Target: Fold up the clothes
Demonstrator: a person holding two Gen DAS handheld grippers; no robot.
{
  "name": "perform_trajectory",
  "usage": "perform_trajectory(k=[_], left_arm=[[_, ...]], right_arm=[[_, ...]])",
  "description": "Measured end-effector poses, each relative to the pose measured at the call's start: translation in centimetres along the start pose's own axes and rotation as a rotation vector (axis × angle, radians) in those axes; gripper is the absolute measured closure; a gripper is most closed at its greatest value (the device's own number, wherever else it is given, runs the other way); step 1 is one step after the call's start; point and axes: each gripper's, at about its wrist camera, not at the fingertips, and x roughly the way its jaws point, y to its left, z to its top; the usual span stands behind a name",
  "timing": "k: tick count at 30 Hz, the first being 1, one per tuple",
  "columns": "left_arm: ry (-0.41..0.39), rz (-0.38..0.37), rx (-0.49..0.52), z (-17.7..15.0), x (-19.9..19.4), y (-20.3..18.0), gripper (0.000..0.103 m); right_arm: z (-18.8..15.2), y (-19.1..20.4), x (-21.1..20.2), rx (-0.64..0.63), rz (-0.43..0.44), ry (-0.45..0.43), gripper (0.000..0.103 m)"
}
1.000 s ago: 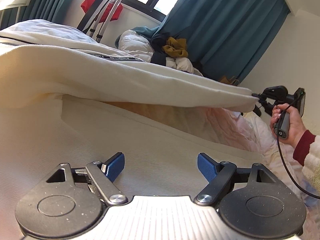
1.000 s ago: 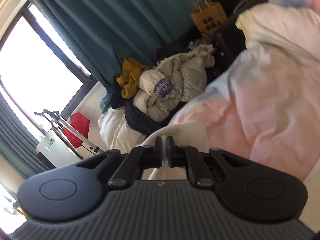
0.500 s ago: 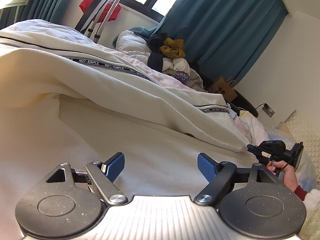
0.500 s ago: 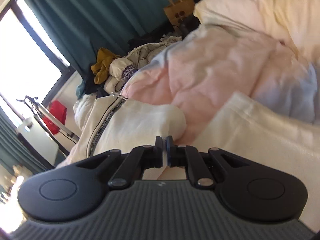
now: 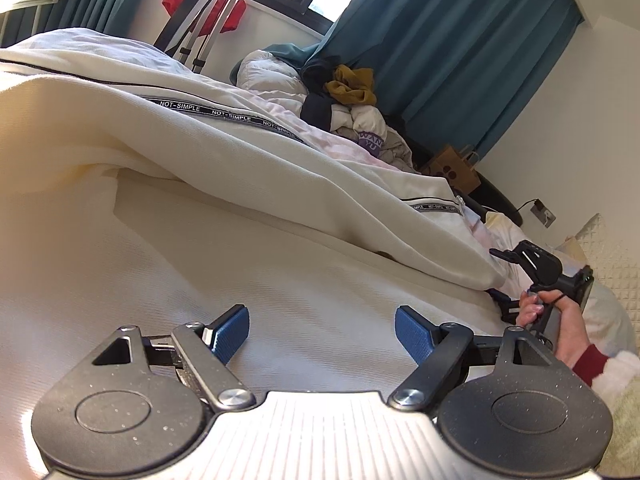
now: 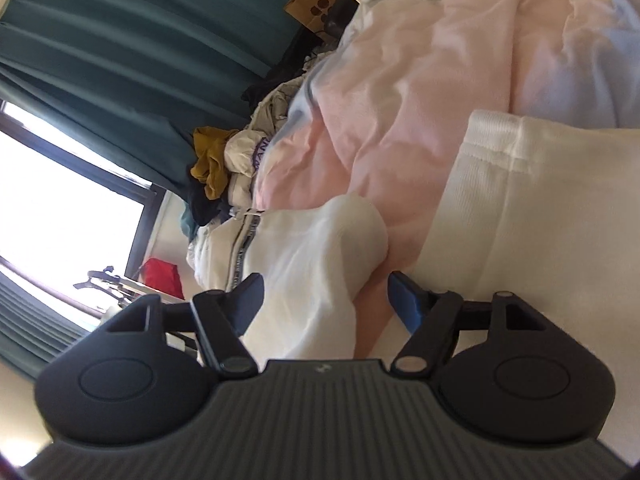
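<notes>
Left gripper [image 5: 322, 330]: black linkage arms, blue ribbed pads, silver pivot screws, pale ribbed housing. Right gripper [image 6: 326, 294]: all-black body, blue pads. Sleeve [image 5: 592, 364]: dark red cuff.

open cream fabric [image 5: 280, 280] ahead, folded sleeve [image 5: 320, 200] ridge beyond

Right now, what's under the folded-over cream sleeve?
Under the sleeve lies more of the same cream garment, spread flat; past its end, the pink duvet. What the fold covers can't be seen. The right gripper has just opened, and the sleeve end lies loose between its fingers.
</notes>
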Motion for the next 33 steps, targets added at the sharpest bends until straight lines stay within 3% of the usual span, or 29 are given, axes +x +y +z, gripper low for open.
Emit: perform_trajectory(k=[1, 2, 3, 6, 8, 13, 16, 19, 22, 27, 30, 33], left_arm=[[-0.001, 0.002, 0.002, 0.0, 0.1, 0.0, 0.021], [-0.002, 0.003, 0.004, 0.0, 0.2, 0.0, 0.021], [-0.003, 0.001, 0.006, 0.0, 0.3, 0.0, 0.021], [-0.005, -0.007, 0.003, 0.0, 0.6, 0.3, 0.021], [-0.010, -0.016, -0.008, 0.0, 0.6, 0.6, 0.021], [-0.026, -0.039, -0.039, 0.1, 0.5, 1.1, 0.021], [-0.037, -0.048, -0.043, 0.1, 0.1, 1.1, 0.021], [-0.042, -0.053, -0.039, 0.1, -0.2, 1.0, 0.021], [-0.041, -0.052, -0.034, 0.1, -0.3, 0.7, 0.021], [-0.034, -0.029, -0.027, 0.2, -0.4, 0.5, 0.021], [-0.034, -0.019, -0.024, 0.2, -0.5, 0.4, 0.021], [-0.030, -0.008, -0.016, 0.2, -0.7, 0.3, 0.021]], right_arm=[[0.3, 0.6, 0.7, -0.026, -0.019, -0.018, 0.045], [0.6, 1.4, 1.2, -0.062, -0.037, -0.039, 0.065], [1.0, 2.4, 1.8, -0.101, -0.057, -0.047, 0.094], [2.4, 6.4, 3.0, -0.223, -0.090, -0.061, 0.093], [3.6, 10.1, 3.2, -0.303, -0.065, -0.085, 0.094], [6.3, 19.8, 2.3, -0.459, 0.054, -0.167, 0.094], [7.4, 22.1, 0.3, -0.481, 0.158, -0.266, 0.094], [8.1, 19.9, -0.7, -0.448, 0.137, -0.308, 0.094], [7.6, 14.1, -0.9, -0.418, 0.041, -0.300, 0.094], [5.3, 3.1, -0.6, -0.297, -0.172, -0.191, 0.094], [3.9, -0.7, -1.0, -0.231, -0.195, -0.154, 0.094], [3.0, -1.2, -1.9, -0.221, -0.181, -0.123, 0.091]])
